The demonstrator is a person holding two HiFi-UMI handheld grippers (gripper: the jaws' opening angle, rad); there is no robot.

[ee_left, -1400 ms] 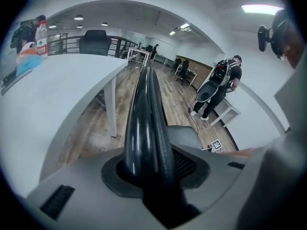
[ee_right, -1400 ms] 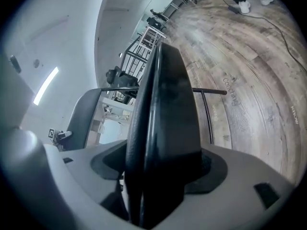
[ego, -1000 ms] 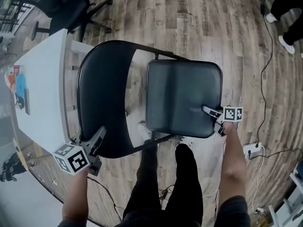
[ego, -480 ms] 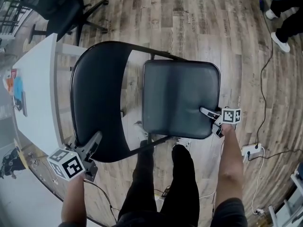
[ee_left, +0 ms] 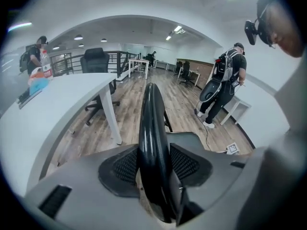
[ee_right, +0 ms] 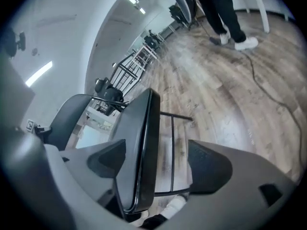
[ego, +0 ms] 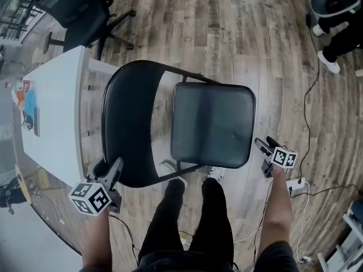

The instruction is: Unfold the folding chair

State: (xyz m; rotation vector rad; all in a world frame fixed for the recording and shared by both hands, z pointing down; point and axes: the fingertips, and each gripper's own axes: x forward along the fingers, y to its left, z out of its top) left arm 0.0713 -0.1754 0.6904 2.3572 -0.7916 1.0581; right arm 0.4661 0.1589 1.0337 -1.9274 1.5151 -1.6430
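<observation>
Folding chair (ego: 212, 126) standing opened out on the grainy wood-plank floor (ego: 272, 50), just beside a smooth white table (ego: 54, 112): thin black metal tubing, a padded rounded-square dark seat (ee_right: 136, 152) with a dull sheen, a glossy curved black backrest (ego: 127, 123). Left gripper (ego: 115, 166) at the backrest's near edge, jaws just opening, ribbed pads either side of that rim. Right gripper (ego: 265, 143) just beside the seat's corner, jaws wide apart, gripping nothing.
</observation>
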